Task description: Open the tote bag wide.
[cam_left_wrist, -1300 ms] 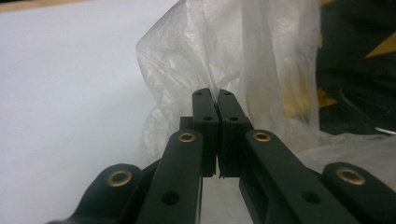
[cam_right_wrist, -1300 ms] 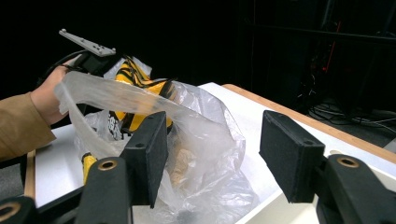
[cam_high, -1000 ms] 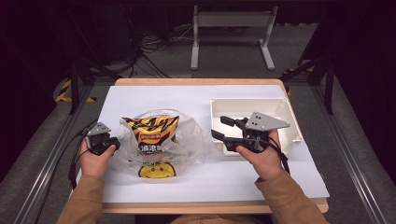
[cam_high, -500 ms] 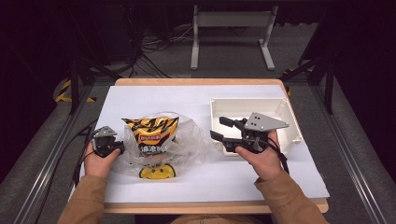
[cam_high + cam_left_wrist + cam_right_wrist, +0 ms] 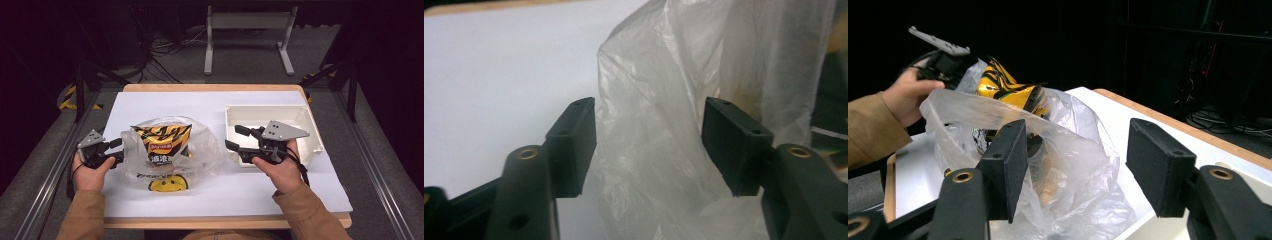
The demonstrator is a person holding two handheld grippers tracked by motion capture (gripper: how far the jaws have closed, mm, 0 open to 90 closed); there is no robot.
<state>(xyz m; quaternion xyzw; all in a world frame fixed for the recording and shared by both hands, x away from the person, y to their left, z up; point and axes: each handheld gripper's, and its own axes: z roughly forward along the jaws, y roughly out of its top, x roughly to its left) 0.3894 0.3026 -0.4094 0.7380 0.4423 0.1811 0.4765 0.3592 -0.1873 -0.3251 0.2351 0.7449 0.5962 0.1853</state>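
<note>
bag (image 5: 170, 150) with chips (image 5: 162, 142) sits mid table. my left gripper (image 5: 114, 151) is open at its left edge to grab it. right gripper (image 5: 239, 138) waits open by the bin (image 5: 310, 125).

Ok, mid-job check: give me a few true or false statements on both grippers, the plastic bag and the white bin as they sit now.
1. The left gripper has its jaws open around a fold of the clear plastic bag. True.
2. The yellow-and-black snack packet lies in the white rectangular plastic bin. False: it sits inside the clear bag on the white table cover.
3. The right gripper is shut on the bag. False: its jaws are open, with nothing held.
4. The bin stands to the right of the bag. True.
5. A yellow smiley face is printed on the bag's near side. True.
</note>
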